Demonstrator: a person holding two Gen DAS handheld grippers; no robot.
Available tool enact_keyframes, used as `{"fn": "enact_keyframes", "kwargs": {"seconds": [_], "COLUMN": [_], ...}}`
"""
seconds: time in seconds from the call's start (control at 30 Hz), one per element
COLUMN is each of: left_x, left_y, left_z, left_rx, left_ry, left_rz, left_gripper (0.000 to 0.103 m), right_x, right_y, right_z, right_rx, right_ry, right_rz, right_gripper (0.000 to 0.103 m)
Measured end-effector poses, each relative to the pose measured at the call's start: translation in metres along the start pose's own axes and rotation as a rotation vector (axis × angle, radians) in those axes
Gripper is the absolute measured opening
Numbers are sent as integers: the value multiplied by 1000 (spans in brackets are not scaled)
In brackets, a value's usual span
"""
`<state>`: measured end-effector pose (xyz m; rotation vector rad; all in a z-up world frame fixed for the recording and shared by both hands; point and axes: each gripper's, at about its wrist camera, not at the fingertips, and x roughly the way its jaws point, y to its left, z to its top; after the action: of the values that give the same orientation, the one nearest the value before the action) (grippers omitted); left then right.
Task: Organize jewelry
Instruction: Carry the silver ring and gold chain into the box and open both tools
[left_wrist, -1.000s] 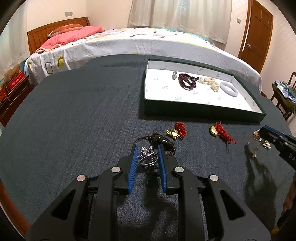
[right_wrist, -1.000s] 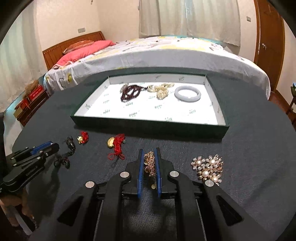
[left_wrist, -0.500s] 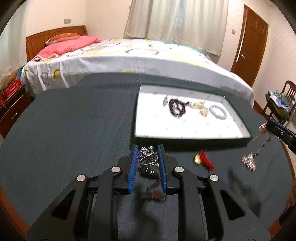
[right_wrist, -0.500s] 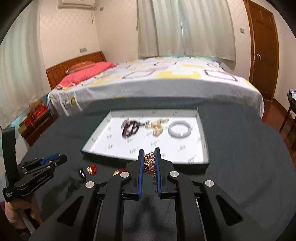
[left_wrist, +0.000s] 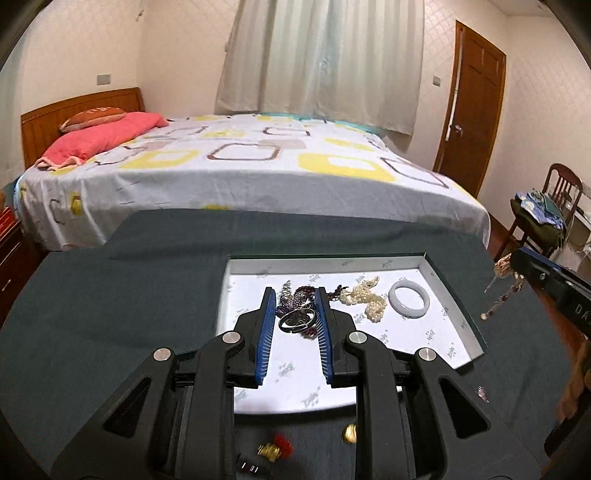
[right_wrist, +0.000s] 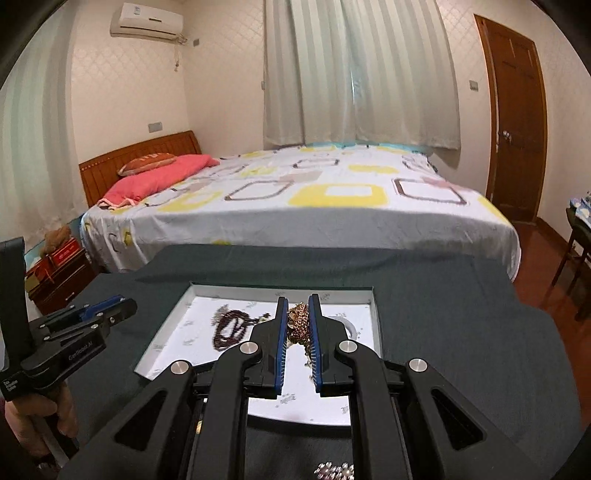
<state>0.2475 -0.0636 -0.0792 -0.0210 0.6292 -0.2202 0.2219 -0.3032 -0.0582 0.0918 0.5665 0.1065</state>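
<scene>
1. While the left gripper (left_wrist: 295, 314) hangs above the tray (left_wrist: 456, 312), its blue pads pinch a silver ring brooch (left_wrist: 297, 317) with a purple jewelled top.
2. Beside it, the right gripper (right_wrist: 297, 325) is clamped narrow on a gold chain piece (right_wrist: 298, 323), whose strands dangle over the tray's white floor.
3. Inside the tray lie dark red beads (right_wrist: 229, 328), a pearl strand (left_wrist: 364, 299) and a pale bangle (left_wrist: 409, 302), the pearls between the beads and the bangle.
4. On the dark desk (left_wrist: 110, 295) just in front of the tray sit a gold charm with a red tassel (left_wrist: 275, 445) and a second gold charm (left_wrist: 349, 432).
5. A pearl cluster brooch (right_wrist: 334, 470) rests on the desk at the near edge of the right view.
6. Behind the desk stands a bed (left_wrist: 240, 162) with a pink pillow.
</scene>
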Motion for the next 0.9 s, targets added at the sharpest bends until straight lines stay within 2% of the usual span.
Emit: {"fn": "enact_keyframes", "kwargs": {"seconds": [0.23,0.43,0.63,0.83,0.87,0.9], "left_x": [63,89,100,101,101,101], "left_y": [-11,-8,-4,-3,-4,-3], "left_z": [-27,-47,-55,-58,-58,-58], "left_rx": [34,36,35,39,43,44], "left_ry": [135,217,265,272,272,272], "left_rz": [-3,4,4,10,11,13], "left_gripper": [21,21,21,23,26,33], "right_x": [52,76,85,88,88,89], "right_y": [-19,-28,-31,-32,-32,-32], "right_z": [-37,-65,-75,-77,-77,-77], "right_rx": [36,58,63,60,58,58], "right_ry": [147,240,279,286,288,288], "right_rz": [-17,-26,-30,-46,-47,-46], "right_gripper": [12,12,12,12,12,13]}}
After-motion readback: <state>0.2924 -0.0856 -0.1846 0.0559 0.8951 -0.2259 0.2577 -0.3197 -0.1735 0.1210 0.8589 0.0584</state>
